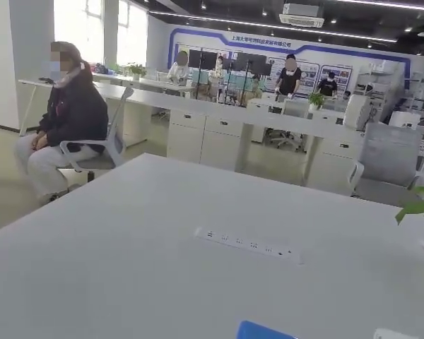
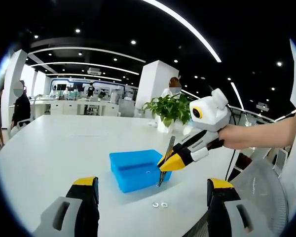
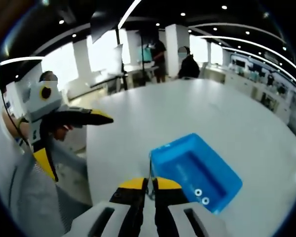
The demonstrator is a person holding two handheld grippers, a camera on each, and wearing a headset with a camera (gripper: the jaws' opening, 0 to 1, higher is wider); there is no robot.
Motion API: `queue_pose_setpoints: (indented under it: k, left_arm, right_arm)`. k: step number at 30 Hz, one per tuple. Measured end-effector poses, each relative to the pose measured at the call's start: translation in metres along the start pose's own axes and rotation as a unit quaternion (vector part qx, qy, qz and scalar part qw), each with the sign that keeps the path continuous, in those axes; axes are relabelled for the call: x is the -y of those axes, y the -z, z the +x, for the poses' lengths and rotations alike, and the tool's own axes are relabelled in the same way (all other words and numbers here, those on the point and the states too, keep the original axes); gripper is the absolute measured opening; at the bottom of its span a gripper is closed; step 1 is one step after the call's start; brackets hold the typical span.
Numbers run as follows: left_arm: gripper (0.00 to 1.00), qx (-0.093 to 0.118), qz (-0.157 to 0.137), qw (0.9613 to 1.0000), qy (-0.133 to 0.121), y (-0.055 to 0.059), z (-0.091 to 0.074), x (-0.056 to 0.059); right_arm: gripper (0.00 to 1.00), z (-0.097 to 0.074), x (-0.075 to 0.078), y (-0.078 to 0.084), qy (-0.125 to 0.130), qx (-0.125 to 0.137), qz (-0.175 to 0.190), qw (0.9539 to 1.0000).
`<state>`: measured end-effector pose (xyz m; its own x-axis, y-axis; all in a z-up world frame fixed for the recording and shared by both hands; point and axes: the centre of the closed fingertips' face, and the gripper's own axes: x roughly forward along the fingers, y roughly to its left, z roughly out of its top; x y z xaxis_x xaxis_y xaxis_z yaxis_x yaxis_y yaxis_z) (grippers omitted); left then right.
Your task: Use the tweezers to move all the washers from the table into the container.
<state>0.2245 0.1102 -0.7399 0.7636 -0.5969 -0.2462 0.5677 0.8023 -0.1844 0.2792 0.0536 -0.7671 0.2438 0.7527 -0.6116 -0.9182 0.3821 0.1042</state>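
Observation:
A blue container [image 2: 136, 170] stands on the white table [image 2: 64, 148]. Two washers [image 2: 160, 204] lie on the table just in front of it. My right gripper [image 2: 170, 163] hangs over the container's near right corner, shut on grey tweezers [image 2: 161, 177] that point down. In the right gripper view, my right gripper [image 3: 149, 183] pinches the tweezers [image 3: 149, 165] above the container [image 3: 197, 168], which has two washers [image 3: 202, 196] inside. My left gripper [image 2: 153, 197] is open with nothing between its fingers; the left gripper [image 3: 74, 118] is held off to the side.
A power strip [image 1: 247, 245] is set into the table [image 1: 127, 254], with the container's corner [image 1: 265, 330] at the near edge. A potted plant [image 2: 170, 108] stands behind the container. A person sits on a chair [image 1: 67, 120] at far left. A mesh chair back [image 2: 256, 182] is near the table edge.

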Motion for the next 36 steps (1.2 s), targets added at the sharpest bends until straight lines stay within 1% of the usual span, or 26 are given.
queue_pose_setpoints:
  k: [4, 7, 12, 17, 22, 26, 27, 30, 33, 36]
  left_arm:
    - [0.92, -0.001, 0.001, 1.0000, 0.001, 0.000, 0.000, 0.000]
    - [0.93, -0.001, 0.001, 1.0000, 0.001, 0.000, 0.000, 0.000]
    - [0.92, -0.001, 0.000, 1.0000, 0.001, 0.001, 0.001, 0.000]
    - [0.92, -0.005, 0.003, 1.0000, 0.002, 0.002, 0.001, 0.001]
    - [0.92, -0.005, 0.002, 1.0000, 0.001, 0.002, 0.001, 0.001]
    - [0.92, -0.006, 0.003, 1.0000, 0.001, 0.002, 0.001, 0.001]
    - [0.92, -0.006, 0.003, 1.0000, 0.001, 0.002, 0.001, 0.001]
    - [0.92, -0.006, 0.002, 1.0000, 0.001, 0.002, 0.001, 0.001]
    - [0.92, -0.008, 0.003, 1.0000, 0.000, 0.003, 0.000, 0.000]
    - [0.92, -0.008, 0.003, 1.0000, -0.001, 0.003, 0.000, 0.000]
  right_arm:
    - [0.03, -0.008, 0.005, -0.017, 0.003, 0.023, 0.009, 0.9997]
    - [0.03, -0.011, 0.009, -0.025, 0.004, 0.033, 0.012, 0.9994]
    - [0.03, -0.014, 0.019, -0.041, 0.006, 0.051, 0.022, 0.9984]
    - [0.03, -0.014, 0.034, -0.048, 0.014, 0.060, 0.032, 0.9976]
    - [0.03, -0.010, 0.049, -0.049, 0.019, 0.060, 0.053, 0.9966]
    - [0.03, -0.005, 0.061, -0.045, 0.023, 0.052, 0.067, 0.9962]
    - [0.03, -0.004, 0.062, -0.045, 0.025, 0.051, 0.069, 0.9960]
    - [0.03, 0.002, 0.068, -0.039, 0.028, 0.038, 0.076, 0.9960]
    - [0.03, 0.008, 0.070, -0.033, 0.027, 0.028, 0.080, 0.9960]
    - [0.03, 0.015, 0.077, -0.025, 0.029, 0.016, 0.089, 0.9955]
